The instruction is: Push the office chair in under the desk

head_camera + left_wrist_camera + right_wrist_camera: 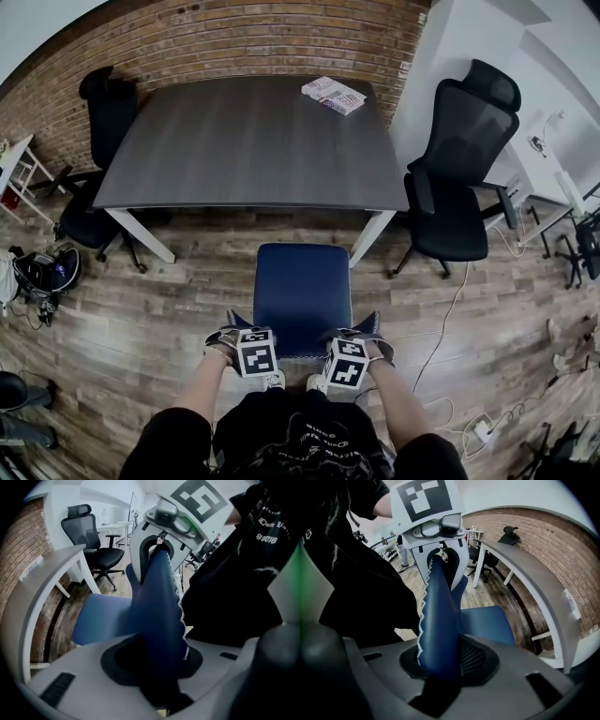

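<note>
A blue office chair [302,291] stands in front of the grey desk [248,141], its seat just short of the desk's near edge. Its backrest [157,616] runs between both grippers. My left gripper [234,334] is shut on the backrest's top edge at the left, and my right gripper [362,336] is shut on it at the right. In the left gripper view the right gripper [161,543] clamps the far end of the backrest. The backrest [438,620] shows the same way in the right gripper view, with the left gripper [440,548] beyond.
A black office chair [459,178] stands right of the desk and another [98,155] at its left end. A patterned box [334,95] lies on the desk's far right corner. White desk legs [370,239] flank the gap. A backpack [42,272] and cables [464,427] lie on the floor.
</note>
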### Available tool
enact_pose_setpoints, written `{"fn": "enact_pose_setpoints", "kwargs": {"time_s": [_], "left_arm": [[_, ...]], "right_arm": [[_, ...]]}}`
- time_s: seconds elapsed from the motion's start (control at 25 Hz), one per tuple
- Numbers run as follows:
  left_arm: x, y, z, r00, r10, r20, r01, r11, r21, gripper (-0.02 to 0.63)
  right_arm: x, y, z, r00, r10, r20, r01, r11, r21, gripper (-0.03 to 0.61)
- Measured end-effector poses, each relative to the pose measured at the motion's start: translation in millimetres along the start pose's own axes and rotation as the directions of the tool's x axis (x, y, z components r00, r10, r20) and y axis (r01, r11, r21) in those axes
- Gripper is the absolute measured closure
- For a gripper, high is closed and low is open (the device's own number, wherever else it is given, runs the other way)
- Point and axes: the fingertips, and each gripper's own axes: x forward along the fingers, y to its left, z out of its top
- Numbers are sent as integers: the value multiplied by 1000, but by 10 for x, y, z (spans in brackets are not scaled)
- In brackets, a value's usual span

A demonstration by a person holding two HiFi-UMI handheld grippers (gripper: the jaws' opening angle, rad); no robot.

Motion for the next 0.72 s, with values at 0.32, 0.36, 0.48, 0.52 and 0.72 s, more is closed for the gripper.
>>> {"fn": "enact_pose_setpoints", "kwargs": {"time_s": [0.32, 0.36, 0.48, 0.52, 0.72], "left_arm": [[13, 107, -77, 1000, 28, -2, -28, 1000, 0, 494], [21, 125, -71, 1000, 30, -3, -30, 1000, 0, 495], [9, 175, -22, 1000, 27, 0, -27, 1000, -1, 495], [-2, 196, -5, 1000, 27, 2, -27, 1000, -2, 495], [-25, 301, 4, 999, 36, 4, -36, 999, -4, 495]], "right_arm": [[76, -46, 52, 1000, -16, -4, 16, 1000, -4, 480], [80, -61, 42, 1000, -13, -8, 13, 1000, -3, 480], [48, -122, 16, 1000, -8, -16, 8, 1000, -2, 480], [33, -150, 12, 1000, -9, -17, 9, 1000, -2, 480], [36, -259, 24, 1000, -14, -18, 14, 1000, -8, 480]]}}
